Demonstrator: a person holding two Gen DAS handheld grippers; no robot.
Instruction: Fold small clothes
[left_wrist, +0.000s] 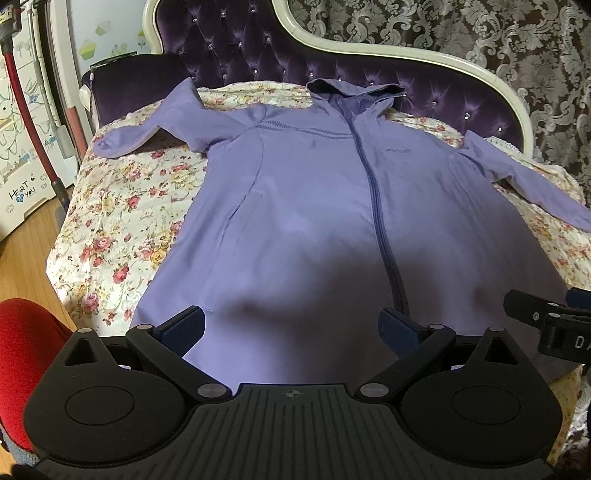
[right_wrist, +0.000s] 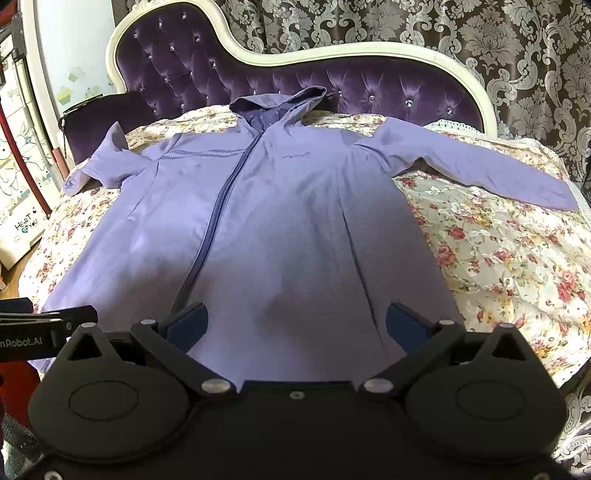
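- Left wrist view: a lilac zip-up hooded jacket (left_wrist: 306, 199) is seen spread flat, front up, on a bed (left_wrist: 122, 206) covered with a floral quilt, its hood toward a purple tufted headboard (left_wrist: 258, 48).
- The left tongs (left_wrist: 291, 330) are held wide open just above the jacket's hem, and nothing is gripped.
- The fabric is judged thin, light and soft, likely a little slippery, so it should bunch easily; a hold at a hem corner or a sleeve (left_wrist: 155, 125) cuff is judged best.
- A small chest logo (left_wrist: 398, 151) is seen but cannot be read. "HEART YOU" is printed on a white box (left_wrist: 22, 195) at the left. The letters "DA" are seen on the right tongs' body at the right edge.
- Right wrist view: the same jacket (right_wrist: 280, 221) is shown with both sleeves stretched outward and the zip (right_wrist: 218, 206) closed.
- The right tongs (right_wrist: 295, 325) are also held wide open over the hem, empty.
- "nRobot.AI" is partly read on the left tongs' side (right_wrist: 26, 341). The chest logo (right_wrist: 296, 155) stays illegible.
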